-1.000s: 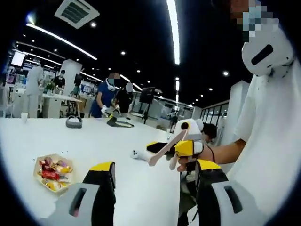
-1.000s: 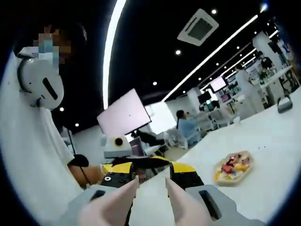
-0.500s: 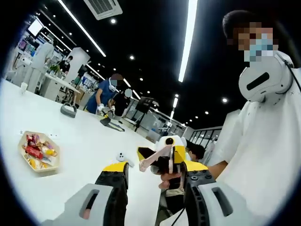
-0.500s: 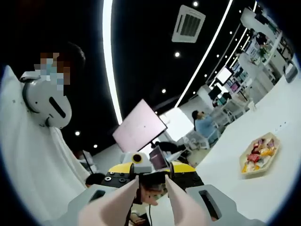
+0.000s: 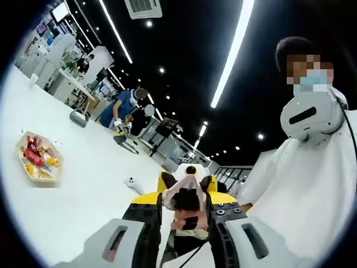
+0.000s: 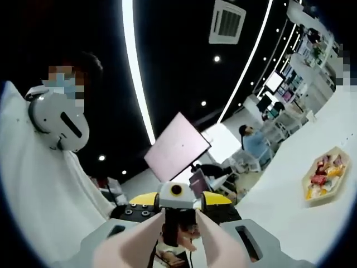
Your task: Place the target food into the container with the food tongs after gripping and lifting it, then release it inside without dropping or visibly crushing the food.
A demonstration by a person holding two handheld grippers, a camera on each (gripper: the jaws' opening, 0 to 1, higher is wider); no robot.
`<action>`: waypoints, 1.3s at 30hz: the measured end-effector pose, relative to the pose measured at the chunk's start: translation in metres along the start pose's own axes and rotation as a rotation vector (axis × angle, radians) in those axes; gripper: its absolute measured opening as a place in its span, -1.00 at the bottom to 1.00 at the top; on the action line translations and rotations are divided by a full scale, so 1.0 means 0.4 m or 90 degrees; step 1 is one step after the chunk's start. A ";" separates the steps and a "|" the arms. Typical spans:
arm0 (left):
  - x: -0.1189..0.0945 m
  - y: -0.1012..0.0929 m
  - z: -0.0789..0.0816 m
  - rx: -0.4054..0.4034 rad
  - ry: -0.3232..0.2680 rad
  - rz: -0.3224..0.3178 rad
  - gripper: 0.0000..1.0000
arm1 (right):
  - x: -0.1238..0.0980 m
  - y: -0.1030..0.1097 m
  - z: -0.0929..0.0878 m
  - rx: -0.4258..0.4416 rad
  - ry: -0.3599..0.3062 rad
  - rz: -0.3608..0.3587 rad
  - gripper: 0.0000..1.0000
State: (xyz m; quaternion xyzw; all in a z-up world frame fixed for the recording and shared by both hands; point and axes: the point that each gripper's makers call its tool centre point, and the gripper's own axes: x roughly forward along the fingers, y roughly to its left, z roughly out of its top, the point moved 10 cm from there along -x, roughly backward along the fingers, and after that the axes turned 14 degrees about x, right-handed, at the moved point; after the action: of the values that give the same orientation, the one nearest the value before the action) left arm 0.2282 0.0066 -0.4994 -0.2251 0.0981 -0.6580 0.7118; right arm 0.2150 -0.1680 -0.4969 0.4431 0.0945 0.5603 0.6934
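**Claws meet over the table, tongs between them**

Left claw (image 5: 181,215) has its jaws narrowly parted around the pale tongs (image 5: 184,190) that the right claw (image 5: 187,184) holds out opposite. A tray of snacks (image 5: 36,159) sits well apart on the white table (image 5: 95,184).

Right claw (image 6: 177,226) pinches the tongs (image 6: 146,234), facing the left claw (image 6: 175,204); the tray of snacks (image 6: 326,178) lies far off.
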 end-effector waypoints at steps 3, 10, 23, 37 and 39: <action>-0.004 -0.002 0.000 -0.019 -0.018 -0.027 -0.41 | 0.009 0.002 -0.009 0.029 -0.011 0.016 -0.42; 0.005 0.004 -0.002 -0.030 -0.042 -0.023 -0.43 | 0.008 -0.009 -0.005 0.057 -0.038 0.016 -0.44; 0.008 0.041 -0.002 -0.027 -0.042 0.015 -0.58 | -0.048 -0.048 0.027 -0.056 -0.011 -0.084 -0.23; -0.003 0.083 0.019 0.039 0.084 0.063 -0.62 | -0.168 -0.111 0.021 -0.093 0.033 -0.190 -0.25; 0.000 0.082 0.022 0.045 0.098 0.062 -0.62 | -0.172 -0.110 0.008 -0.104 0.049 -0.189 -0.25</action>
State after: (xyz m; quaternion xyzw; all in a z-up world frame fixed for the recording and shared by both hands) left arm 0.2613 0.0094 -0.5066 -0.1436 0.1402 -0.6409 0.7409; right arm 0.2232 -0.2279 -0.5518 0.3448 0.1396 0.4739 0.7981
